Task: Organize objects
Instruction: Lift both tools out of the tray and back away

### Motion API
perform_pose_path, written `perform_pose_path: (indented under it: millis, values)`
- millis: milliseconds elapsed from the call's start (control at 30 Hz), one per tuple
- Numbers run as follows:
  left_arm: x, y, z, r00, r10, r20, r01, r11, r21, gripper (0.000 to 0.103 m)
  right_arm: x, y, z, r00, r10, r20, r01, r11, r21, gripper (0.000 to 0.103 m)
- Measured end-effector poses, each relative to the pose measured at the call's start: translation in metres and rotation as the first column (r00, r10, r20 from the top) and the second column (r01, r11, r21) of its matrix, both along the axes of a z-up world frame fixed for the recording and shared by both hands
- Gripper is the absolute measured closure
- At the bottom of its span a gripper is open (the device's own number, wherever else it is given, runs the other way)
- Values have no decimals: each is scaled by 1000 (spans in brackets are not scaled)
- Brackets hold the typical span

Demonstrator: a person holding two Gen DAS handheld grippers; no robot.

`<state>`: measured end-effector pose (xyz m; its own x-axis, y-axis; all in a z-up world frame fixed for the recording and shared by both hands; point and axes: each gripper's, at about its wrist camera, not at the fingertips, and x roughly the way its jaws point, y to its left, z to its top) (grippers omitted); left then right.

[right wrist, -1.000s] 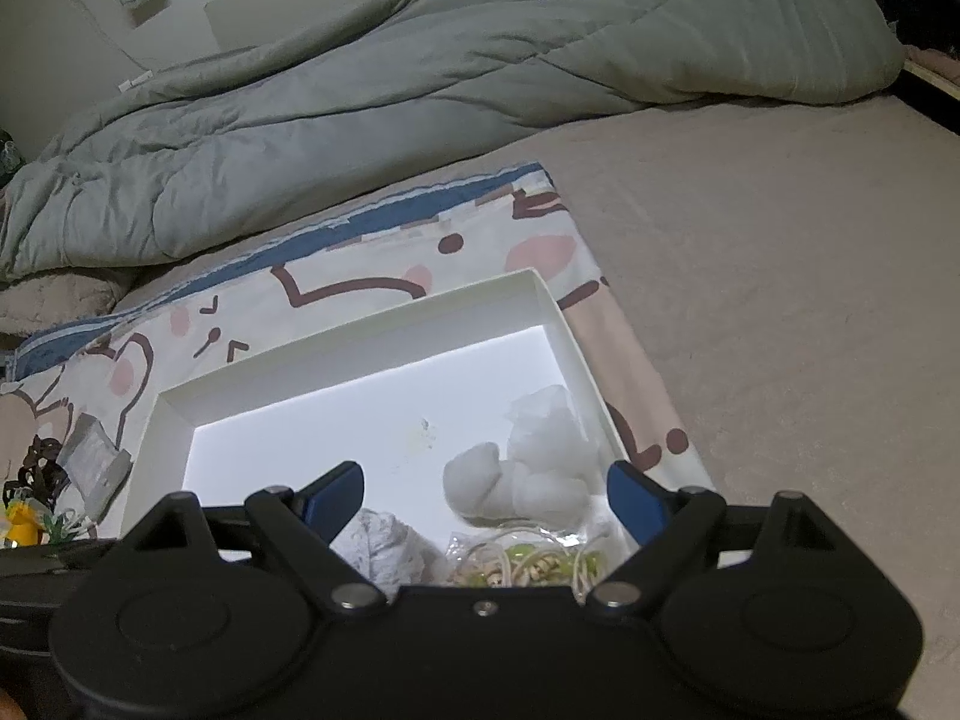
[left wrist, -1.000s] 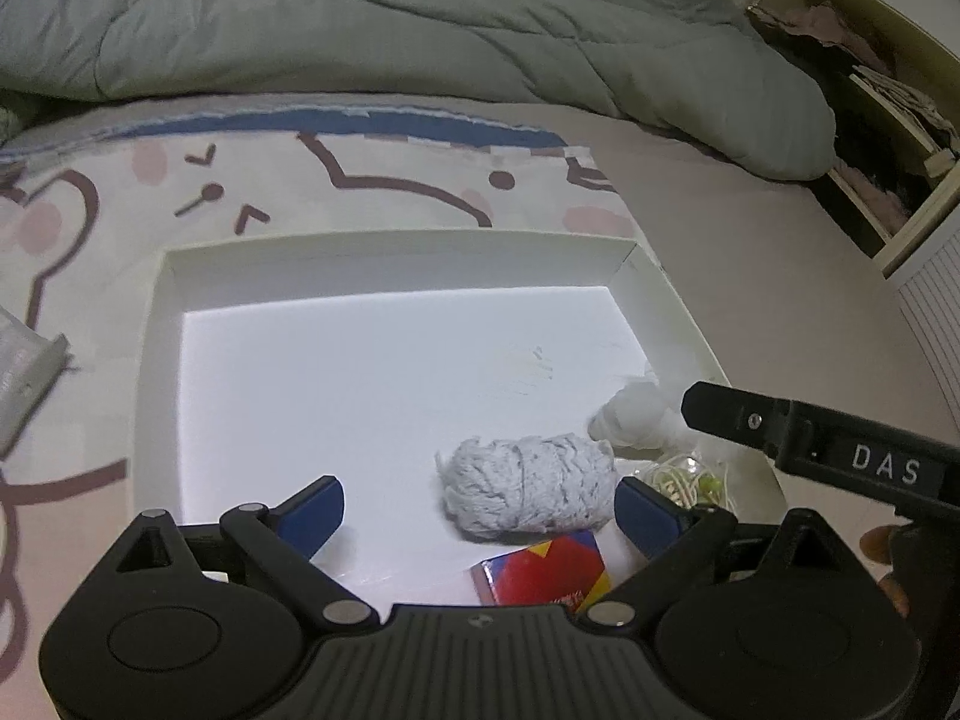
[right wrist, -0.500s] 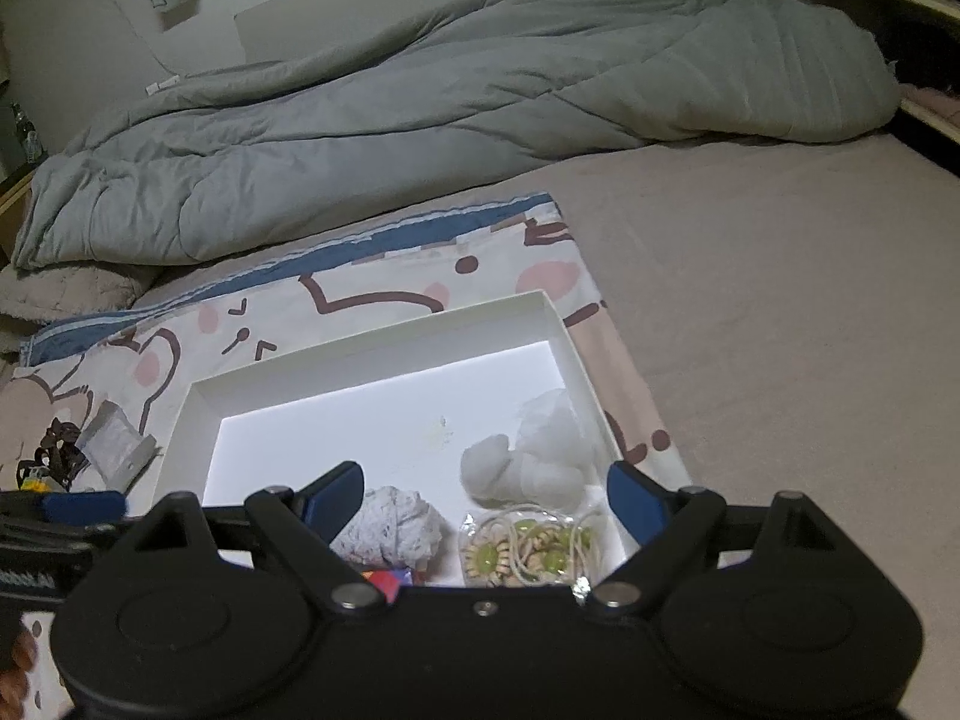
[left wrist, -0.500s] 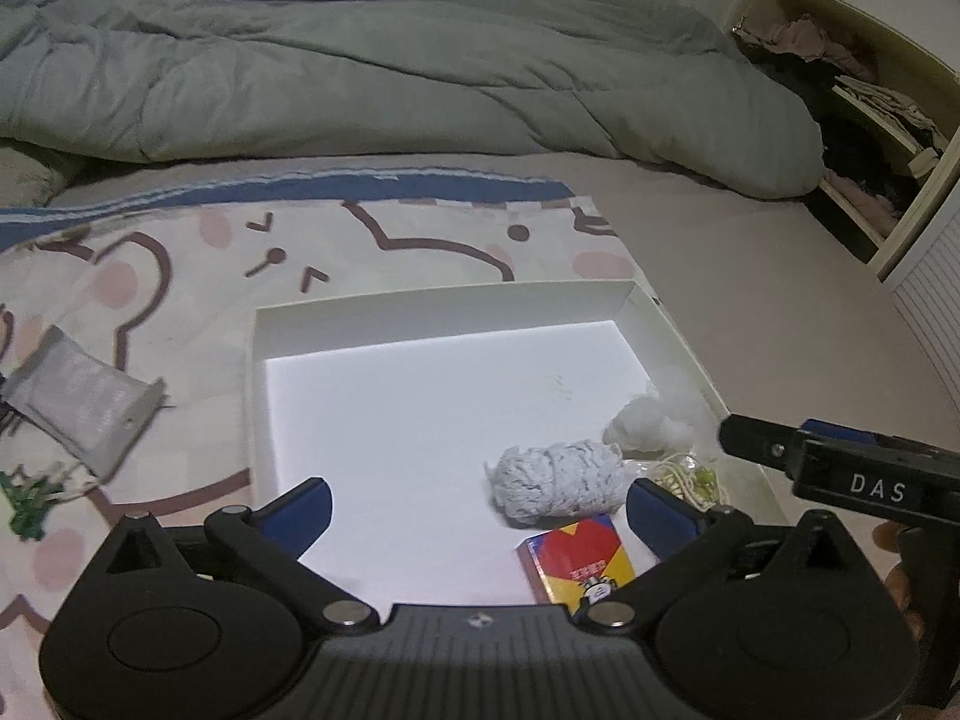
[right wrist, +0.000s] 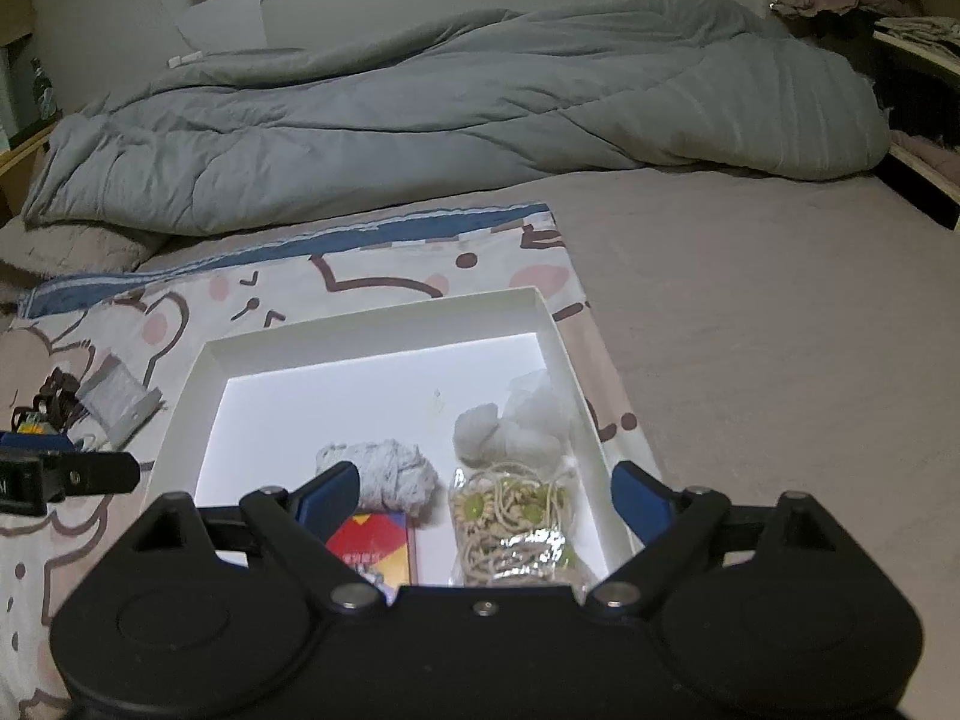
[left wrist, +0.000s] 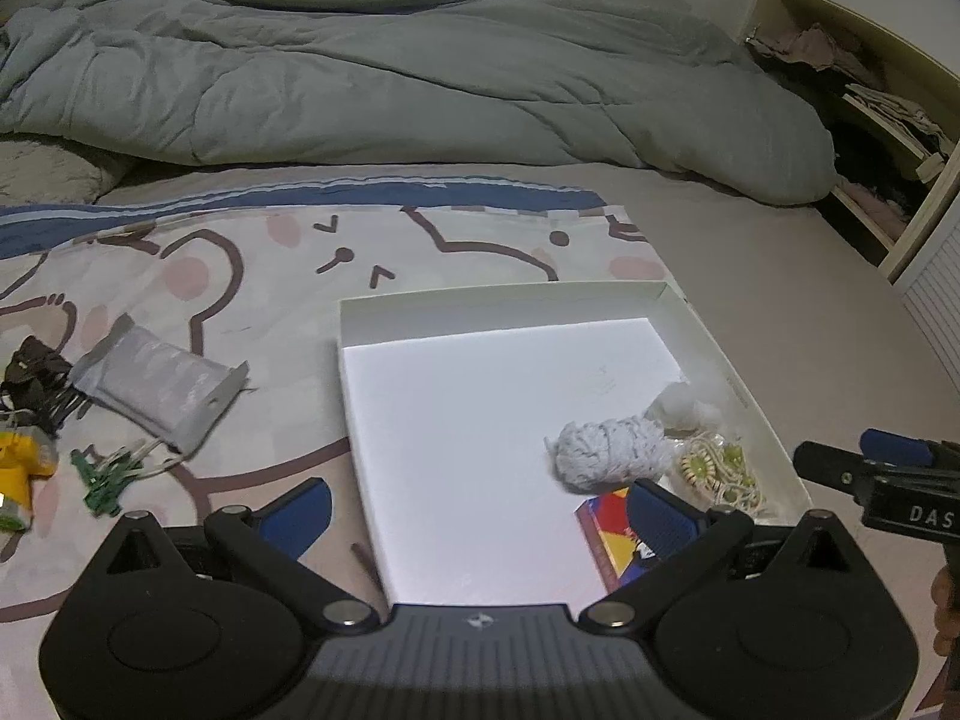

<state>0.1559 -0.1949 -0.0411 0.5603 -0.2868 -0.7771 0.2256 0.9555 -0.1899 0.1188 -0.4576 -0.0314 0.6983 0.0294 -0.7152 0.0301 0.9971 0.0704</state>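
White tray [left wrist: 372, 324] sits on a cartoon-print sheet [left wrist: 240, 276] spread over the bed. Contents are grouped in its near right part: grey cloth ball [left wrist: 606, 447], white tissue wad [left wrist: 678, 405] behind it, bead bag [left wrist: 720, 471] at the right wall, red card box [left wrist: 603, 525] nearest the cameras. Loose on the sheet left of the tray: silver pouch [left wrist: 159, 387], dark tangle [left wrist: 36, 378], yellow toy [left wrist: 18, 468], green bits [left wrist: 105, 480].

Left gripper [left wrist: 480, 504]: fingers wide apart, nothing between them, above the tray's near edge. Right gripper [right wrist: 486, 495]: jaws opening, empty, above the bead bag and box. Grey duvet [left wrist: 420, 84] lies bunched behind the sheet.
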Motion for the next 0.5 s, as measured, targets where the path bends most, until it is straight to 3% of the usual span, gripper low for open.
perform_pose_path:
  millis: [333,500]
  values:
    - [-16,26,4,1000,1,14,-1,1000,16,0,-30,10,6,1000,-13,-3,13,999,-35,0]
    - [-25,30,2,1000,-26,15,26,999,30,0,-40,12,4,999,-52,-13,52,999,-10,0]
